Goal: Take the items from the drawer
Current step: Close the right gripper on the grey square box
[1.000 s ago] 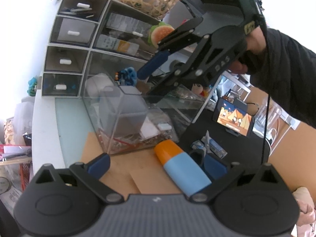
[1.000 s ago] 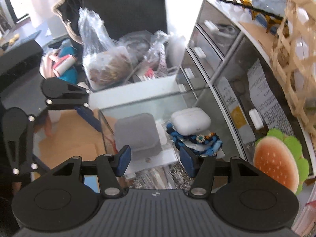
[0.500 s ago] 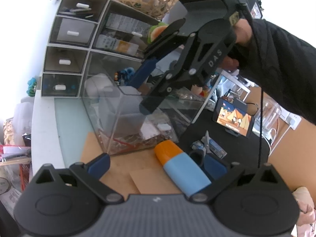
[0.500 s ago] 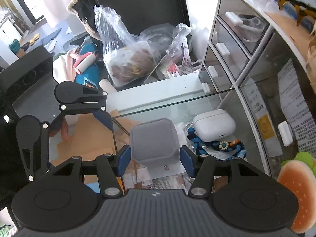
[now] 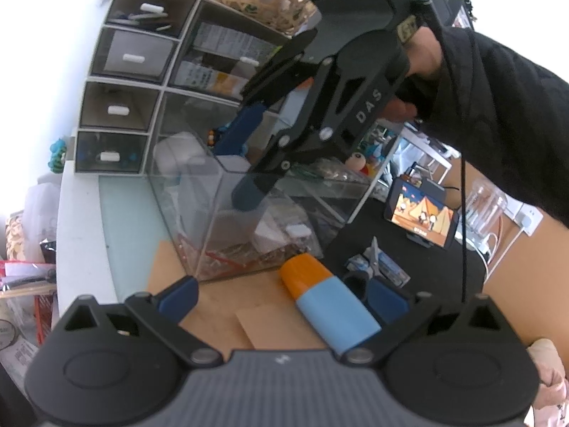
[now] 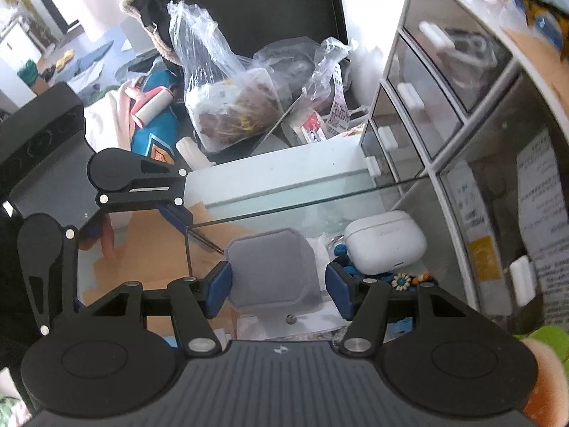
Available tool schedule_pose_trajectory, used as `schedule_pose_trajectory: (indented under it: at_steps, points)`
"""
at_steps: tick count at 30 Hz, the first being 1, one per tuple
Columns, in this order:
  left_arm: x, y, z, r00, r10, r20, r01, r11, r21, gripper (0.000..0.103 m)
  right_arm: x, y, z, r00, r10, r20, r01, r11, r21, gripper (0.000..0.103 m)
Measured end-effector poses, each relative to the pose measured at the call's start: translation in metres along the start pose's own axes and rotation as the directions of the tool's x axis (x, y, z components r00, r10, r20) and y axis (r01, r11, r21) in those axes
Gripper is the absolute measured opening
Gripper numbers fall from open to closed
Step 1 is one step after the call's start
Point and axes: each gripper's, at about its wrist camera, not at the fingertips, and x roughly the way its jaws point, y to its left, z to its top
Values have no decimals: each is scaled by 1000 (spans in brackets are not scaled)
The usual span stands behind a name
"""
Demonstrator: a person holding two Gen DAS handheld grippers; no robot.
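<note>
Since a second ago, the right gripper (image 6: 279,290) has been lowered into the pulled-out clear drawer (image 5: 199,213) and tipped more steeply downward, so that the grey velvet jewellery box (image 6: 272,270) is now bracketed by its blue pads. The box lies on the drawer floor, just beside a white earbud case (image 6: 386,242) and a string of blue beads (image 6: 355,270). The jaws are seen opening, with the box between them and no pad yet clearly pressed against it. For a sound lift, the pads would best be centred on the box's two flat sides and kept clear of the drawer's front wall and the earbud case. The gripper is held from above by a black-sleeved arm (image 5: 498,114). The left gripper (image 5: 281,291) is kept low outside the drawer, spread wide and empty, with an orange-capped blue tube (image 5: 330,299) lying loose on the desk between its fingers.
</note>
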Motion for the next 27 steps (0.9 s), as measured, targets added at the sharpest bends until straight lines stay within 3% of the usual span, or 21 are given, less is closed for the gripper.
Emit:
schedule_pose_trajectory:
  at_steps: [27]
  points:
    - [-1, -4, 0, 1000, -8, 8, 8, 1000, 7, 103, 7, 0, 9, 998, -42, -37, 41, 999, -30, 62]
